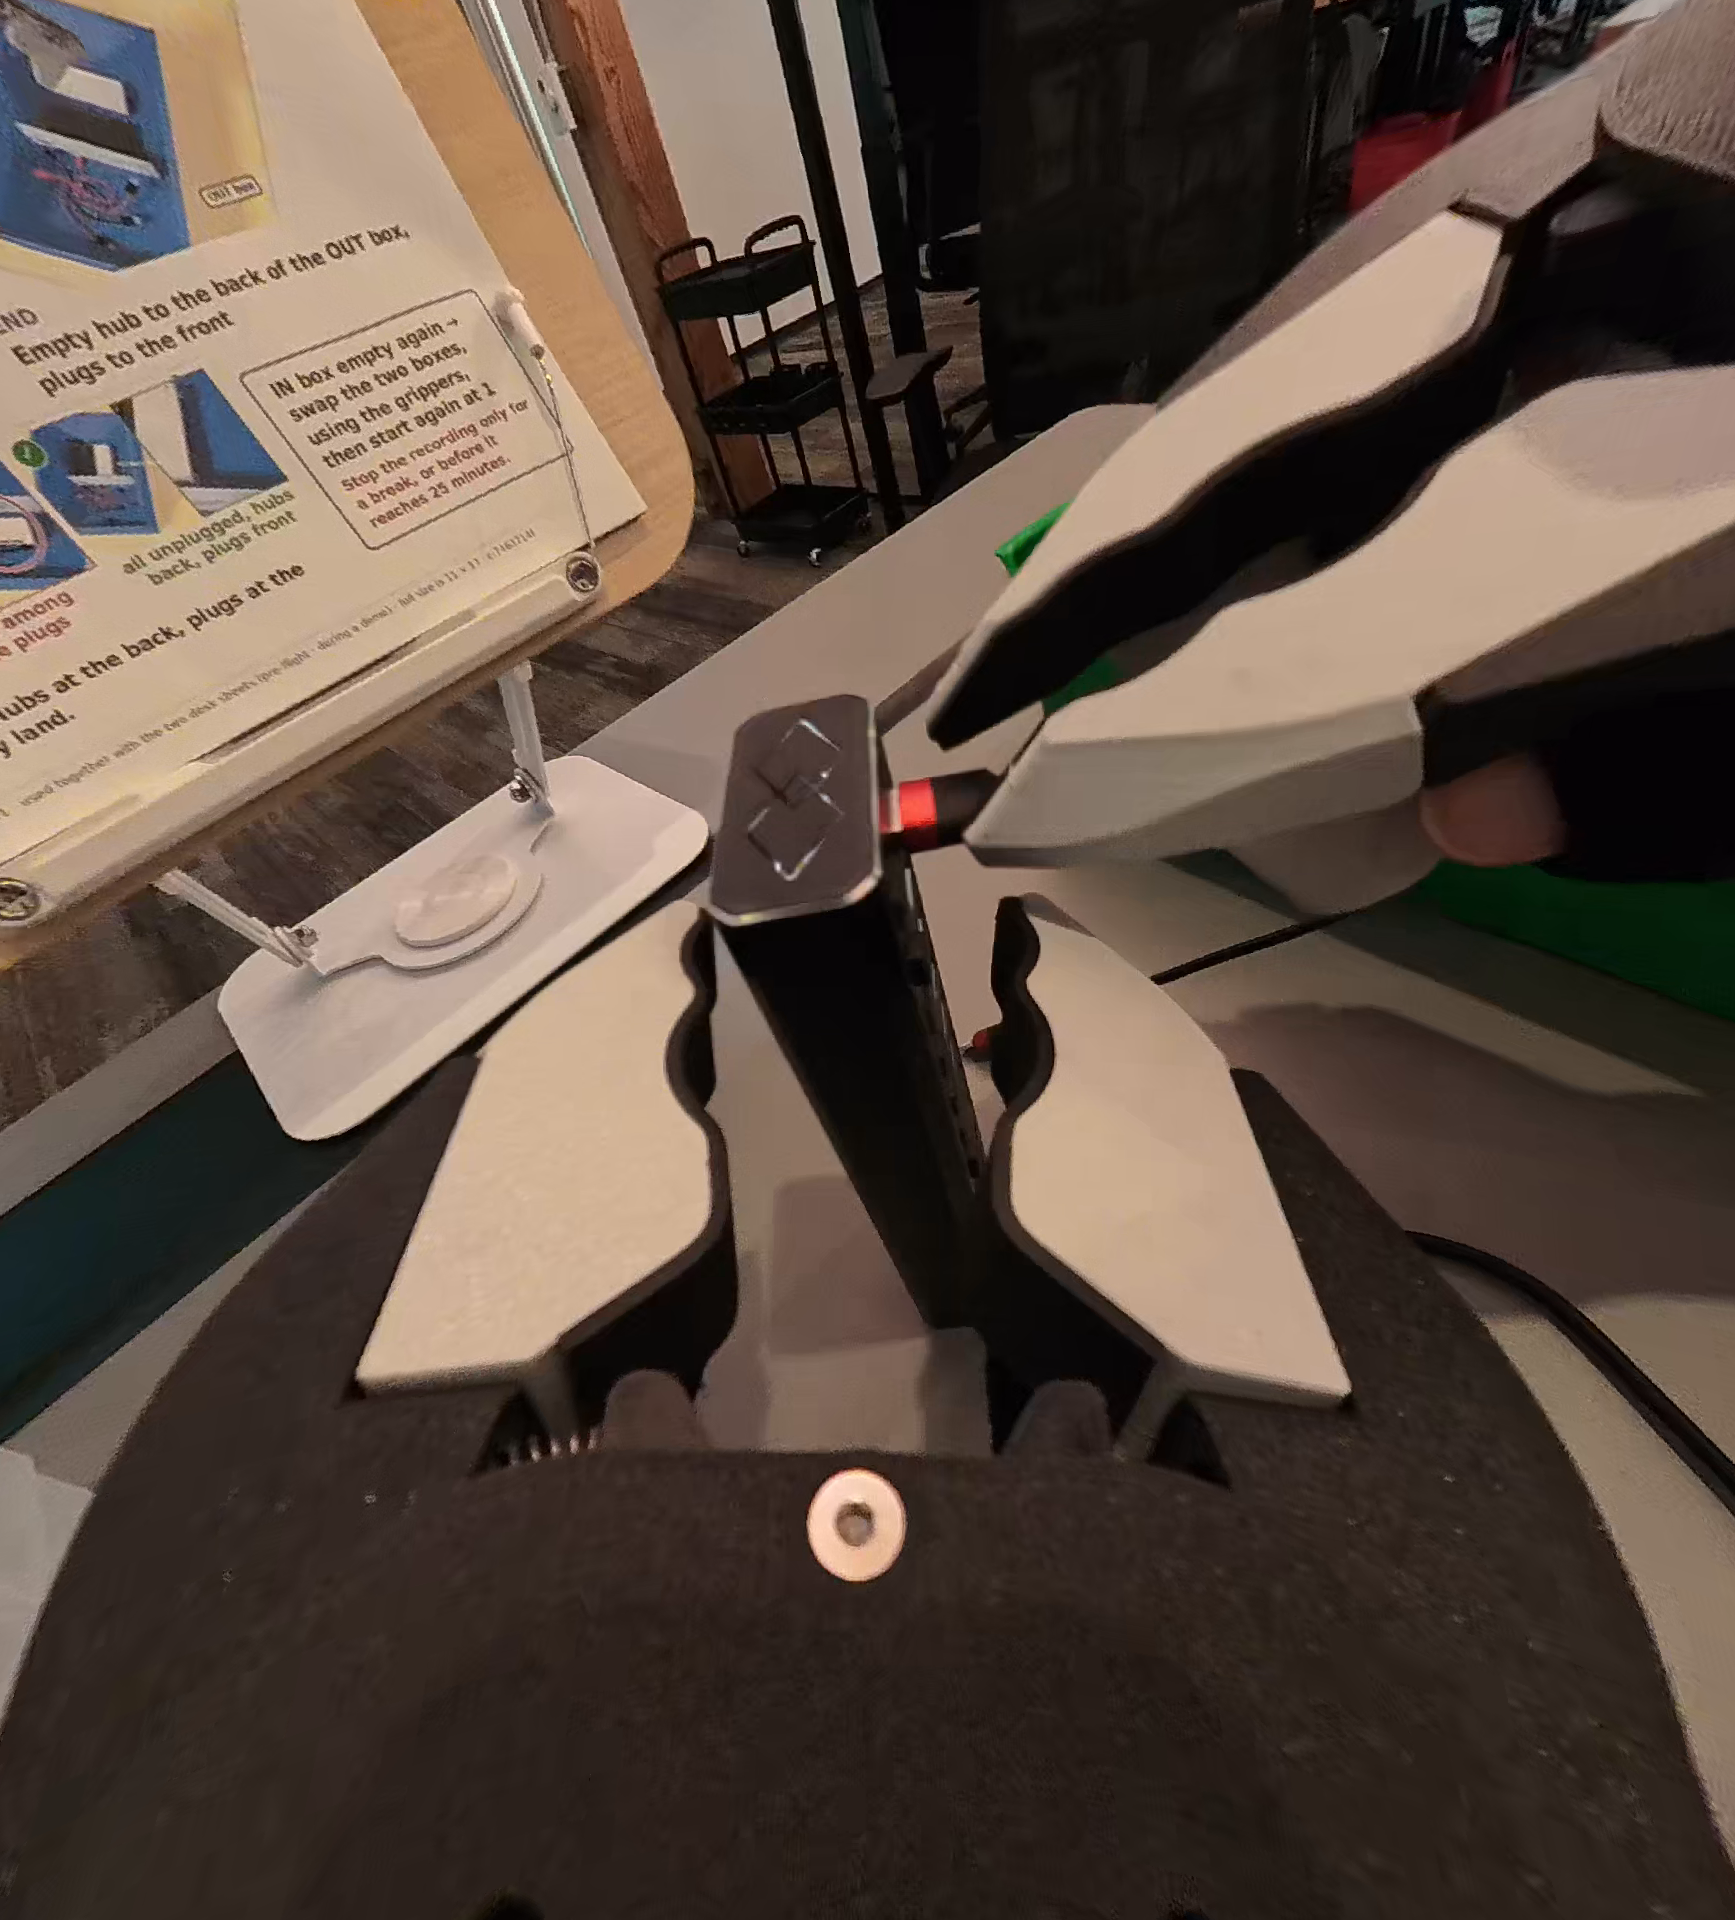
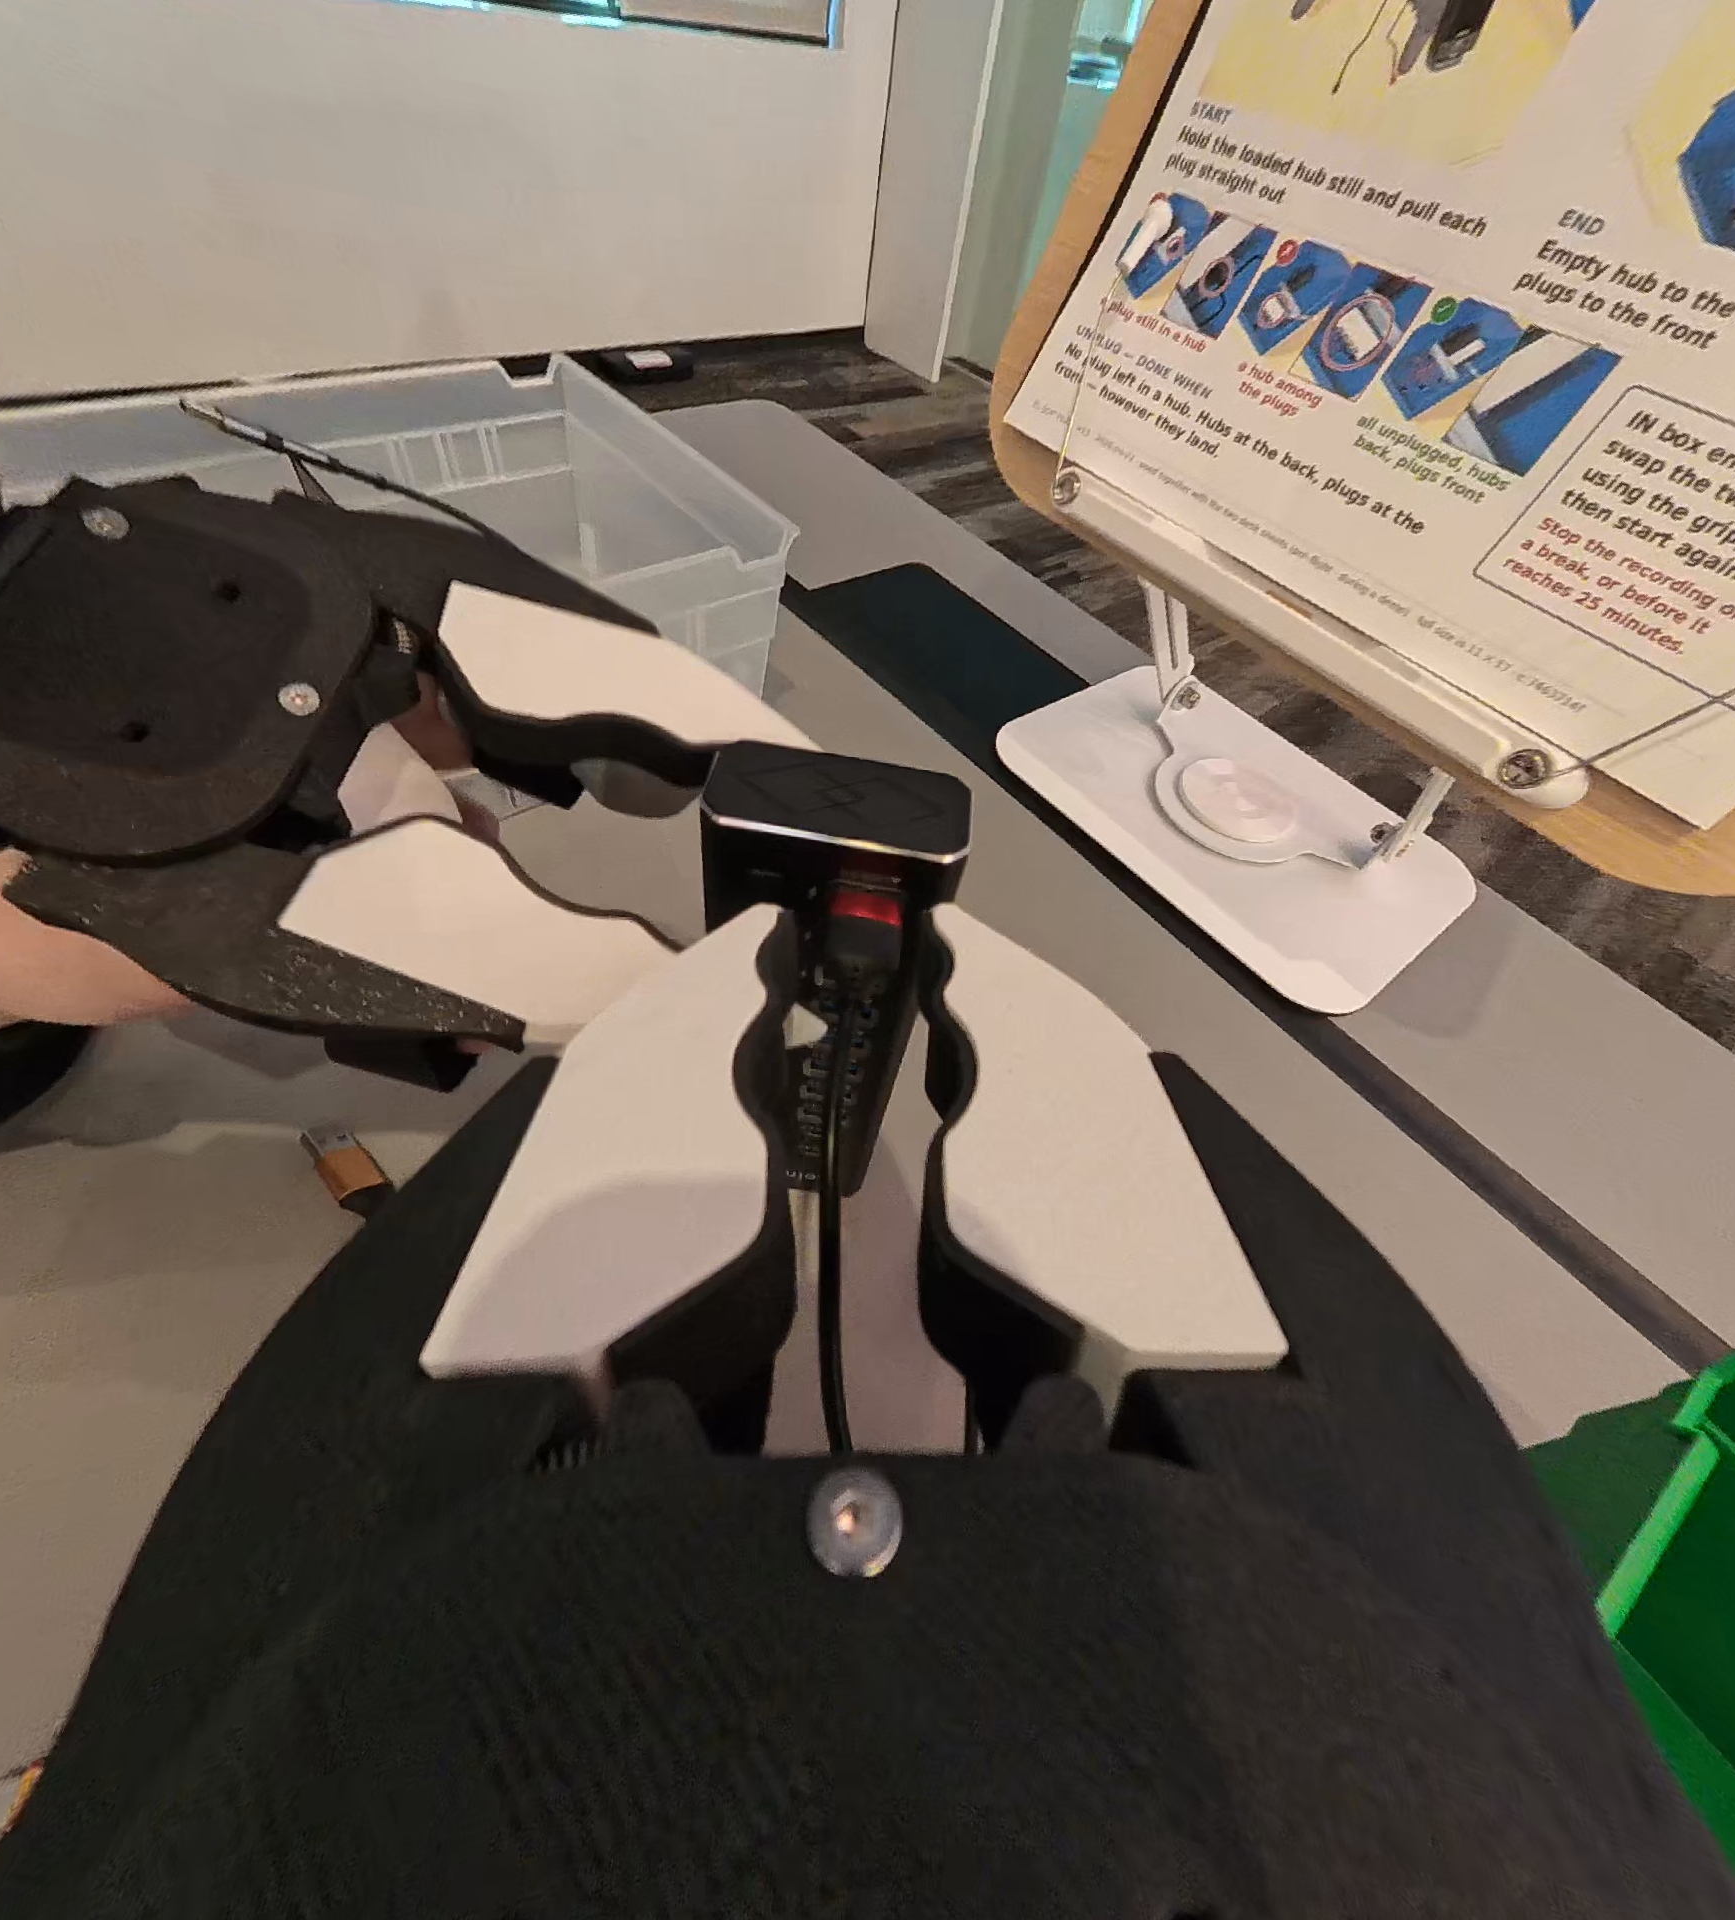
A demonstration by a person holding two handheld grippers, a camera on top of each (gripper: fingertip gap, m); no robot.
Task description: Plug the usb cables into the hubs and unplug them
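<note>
While the tall black box-shaped hub (image 1: 847, 1039) was gripped upright by the left tool (image 1: 852, 977), the red-collared plug (image 2: 865, 914) was pinched sideways against it by the right tool (image 2: 847, 966).

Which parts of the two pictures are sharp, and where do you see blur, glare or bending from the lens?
Left wrist view: the black upright USB hub is sharp, with glare on its glossy top; the right tool is slightly soft. Right wrist view: the left tool and orange plug are blurred; the wooden instruction stand bows.

A grey table (image 2: 946, 499) bears a clear bin (image 2: 572, 488), white stand base (image 2: 1247, 831), and green bin (image 2: 1715, 1621).
</note>
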